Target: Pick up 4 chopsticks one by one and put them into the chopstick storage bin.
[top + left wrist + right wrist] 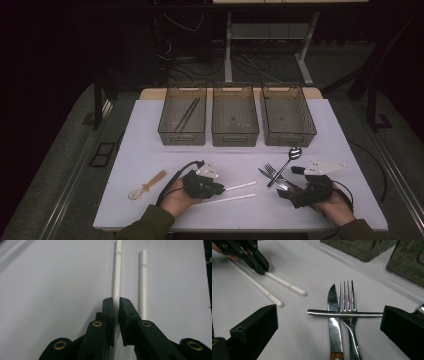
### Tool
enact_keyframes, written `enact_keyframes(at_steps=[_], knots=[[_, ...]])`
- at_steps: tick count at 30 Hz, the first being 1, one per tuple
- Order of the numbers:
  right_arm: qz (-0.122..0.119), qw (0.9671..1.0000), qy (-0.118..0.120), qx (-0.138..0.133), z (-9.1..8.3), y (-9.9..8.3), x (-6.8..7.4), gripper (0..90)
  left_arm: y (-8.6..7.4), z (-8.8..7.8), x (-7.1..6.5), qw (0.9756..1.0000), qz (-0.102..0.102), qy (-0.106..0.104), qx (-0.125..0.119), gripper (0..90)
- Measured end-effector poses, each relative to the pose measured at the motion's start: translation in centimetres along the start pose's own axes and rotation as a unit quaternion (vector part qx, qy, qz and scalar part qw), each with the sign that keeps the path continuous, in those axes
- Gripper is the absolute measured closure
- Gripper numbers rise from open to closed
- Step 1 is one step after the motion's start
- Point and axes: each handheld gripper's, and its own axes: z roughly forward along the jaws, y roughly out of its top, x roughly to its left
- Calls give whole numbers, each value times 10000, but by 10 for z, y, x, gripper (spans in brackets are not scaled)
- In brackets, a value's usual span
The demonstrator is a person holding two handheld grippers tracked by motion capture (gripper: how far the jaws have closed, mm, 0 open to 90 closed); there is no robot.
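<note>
Two hands reach in over the worktop's near edge, each holding a gripper. Left gripper (220, 189) has its fingers (109, 315) pinching one white chopstick (117, 272) near its end; the stick runs straight out between them and looks to be lying on the worktop. Its twin (143, 282) lies just beside it, untouched. Right gripper (292, 186) hangs with fingers (254, 330) spread wide on either side of a knife (334, 322) and fork (348, 315) lying side by side, with a spoon (289, 159) handle across both; it touches none of them.

Three bins stand in a row along the far edge. Left bin (166, 125) already holds a dark pair of chopsticks (187, 114); the other two look empty. A wooden spoon (146, 186) lies near the left edge.

Sorting seems barely begun: both white chopsticks, the metal cutlery and the wooden spoon remain out.
</note>
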Motion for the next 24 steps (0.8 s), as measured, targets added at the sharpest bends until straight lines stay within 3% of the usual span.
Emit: enact_keyframes(at_steps=[4,16,24], knots=[[-9,10000,6,-15,-1,0,0,15,0,0,-1,10000,53,38,-5,841],[-18,10000,10,-9,-1,0,0,14,0,-1,5,9998,144,-115,-39,844],[-9,10000,7,11,0,0,1,14,2,-6,14,9999,-75,-137,-71,844]])
